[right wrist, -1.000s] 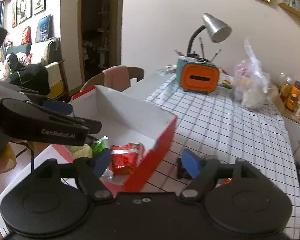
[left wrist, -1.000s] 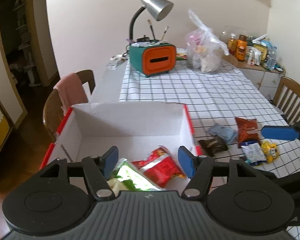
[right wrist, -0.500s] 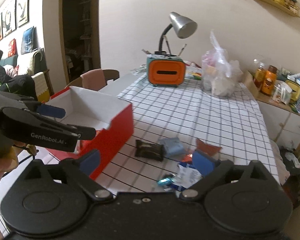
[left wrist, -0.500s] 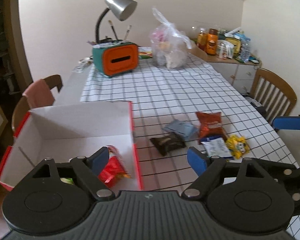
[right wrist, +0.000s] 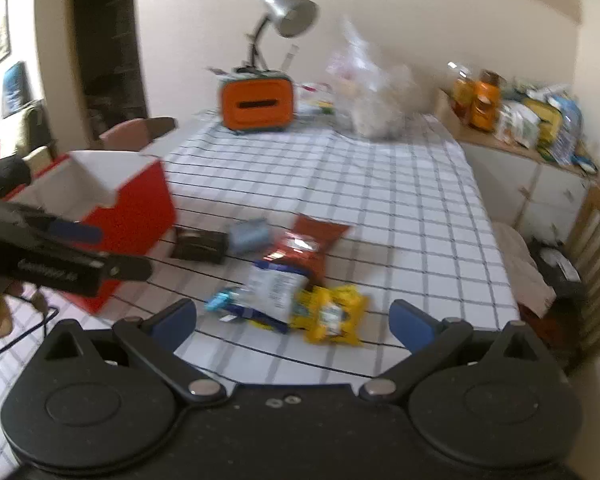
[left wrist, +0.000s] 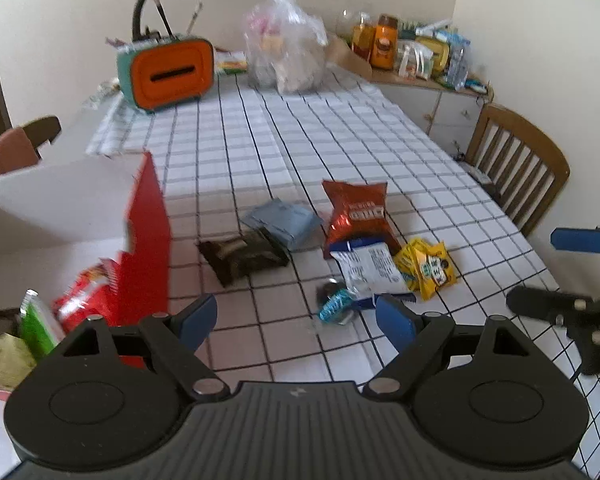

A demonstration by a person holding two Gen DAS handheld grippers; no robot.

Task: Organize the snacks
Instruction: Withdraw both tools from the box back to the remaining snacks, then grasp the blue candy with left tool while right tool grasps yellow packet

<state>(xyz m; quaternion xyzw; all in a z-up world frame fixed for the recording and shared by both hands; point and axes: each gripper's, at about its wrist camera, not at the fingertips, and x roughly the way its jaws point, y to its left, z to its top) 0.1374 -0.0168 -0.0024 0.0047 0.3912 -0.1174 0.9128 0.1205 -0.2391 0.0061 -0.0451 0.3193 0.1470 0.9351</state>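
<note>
Both tongs, left gripper [left wrist: 296,322] and right gripper [right wrist: 294,322], gape wide, empty. Crinkly foil snack packets [left wrist: 356,212] heaped at twelve o'clock on gridded cloth [left wrist: 300,140]; red cardboard box [left wrist: 148,216] at nine.

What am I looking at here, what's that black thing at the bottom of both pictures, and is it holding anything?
That black thing is a hand-held gripper, and a person carries one in each hand. Each has a wide-angle camera looking forward along its two blue-tipped fingers, so one picture comes from the left gripper and the other from the right gripper. Both have just been opening and stand open now, with nothing between the fingers.

Ahead is a table with a checked cloth. Loose snacks lie on it: a red chip bag, a yellow packet, a white packet, a grey-blue pouch and a dark wrapper. On the left stands a red box that already has a few snacks in it.
</note>
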